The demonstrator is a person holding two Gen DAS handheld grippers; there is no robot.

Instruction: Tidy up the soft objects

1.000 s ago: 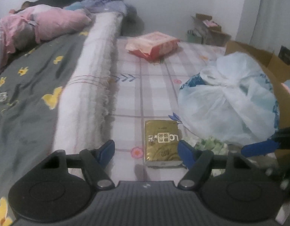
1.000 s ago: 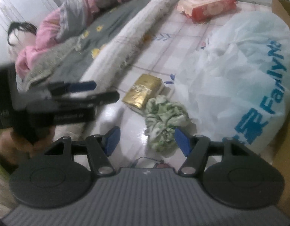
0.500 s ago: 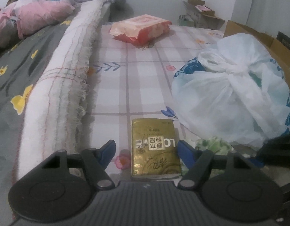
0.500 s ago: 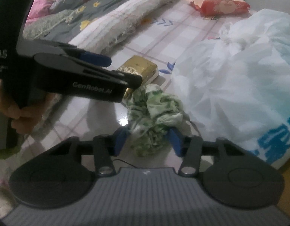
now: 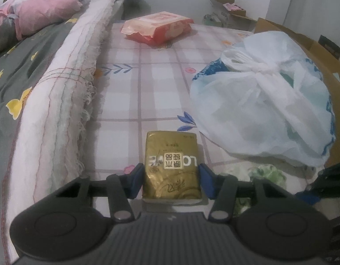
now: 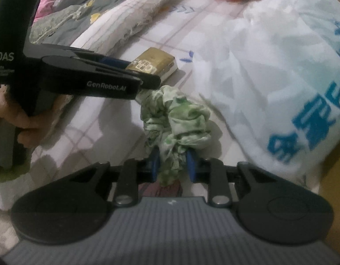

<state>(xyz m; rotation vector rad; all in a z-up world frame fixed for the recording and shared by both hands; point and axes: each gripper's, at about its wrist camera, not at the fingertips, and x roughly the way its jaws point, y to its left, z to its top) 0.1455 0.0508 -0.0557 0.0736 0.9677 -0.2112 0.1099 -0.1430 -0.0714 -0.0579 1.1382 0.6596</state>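
A gold tissue pack [image 5: 172,167] lies on the checked bedsheet, and it also shows in the right wrist view [image 6: 155,63]. My left gripper [image 5: 171,182] has its blue pads against both sides of the pack's near end. A crumpled green-and-white cloth [image 6: 176,123] lies to the right of the pack; a bit of it shows in the left wrist view [image 5: 267,171]. My right gripper [image 6: 172,165] is shut on the cloth's near end. The left gripper's body [image 6: 90,79] crosses the right wrist view at the left.
A tied white plastic bag [image 5: 264,110] fills the right side, with a cardboard box [image 5: 302,42] behind it. A red-and-pink wipes pack [image 5: 157,28] lies farther up the sheet. A rolled white blanket [image 5: 66,97] and a grey quilt [image 5: 13,70] run along the left.
My left gripper moved forward and narrowed around the gold tissue pack. My right gripper moved onto the green cloth and shut on it.
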